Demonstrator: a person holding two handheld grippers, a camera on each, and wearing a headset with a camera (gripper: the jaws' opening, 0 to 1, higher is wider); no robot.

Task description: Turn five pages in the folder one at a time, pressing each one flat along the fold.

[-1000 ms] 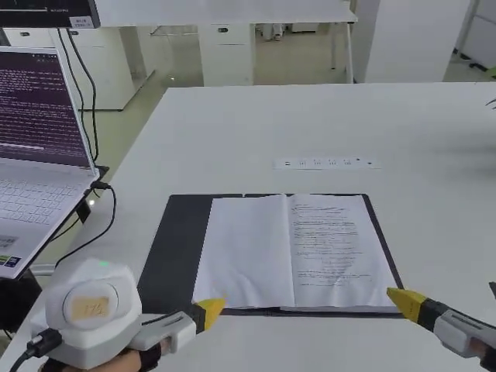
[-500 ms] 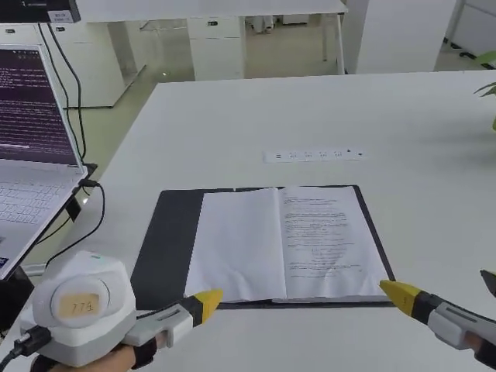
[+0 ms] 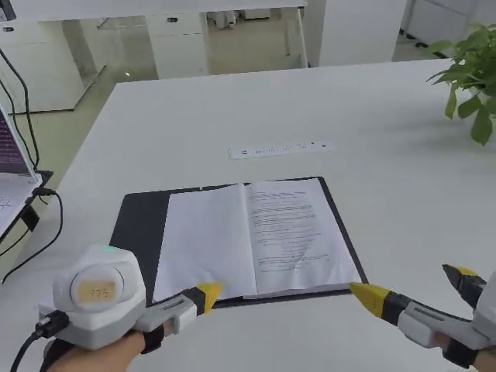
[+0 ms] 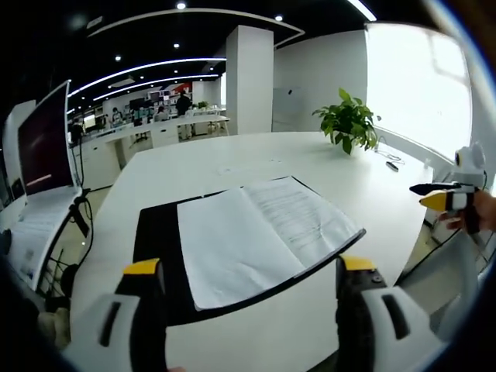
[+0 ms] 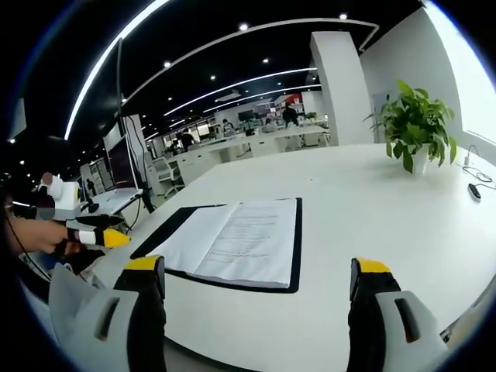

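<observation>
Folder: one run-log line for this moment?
folder open on table | left gripper open, at folder's near-left edge | right gripper open, off near-right corner | no page gripped

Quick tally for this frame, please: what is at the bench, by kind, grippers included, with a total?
grippers: 2 (left gripper, right gripper)
folder: 1
power strip: 1
potted plant: 1
laptop: 1
Total: 6
</observation>
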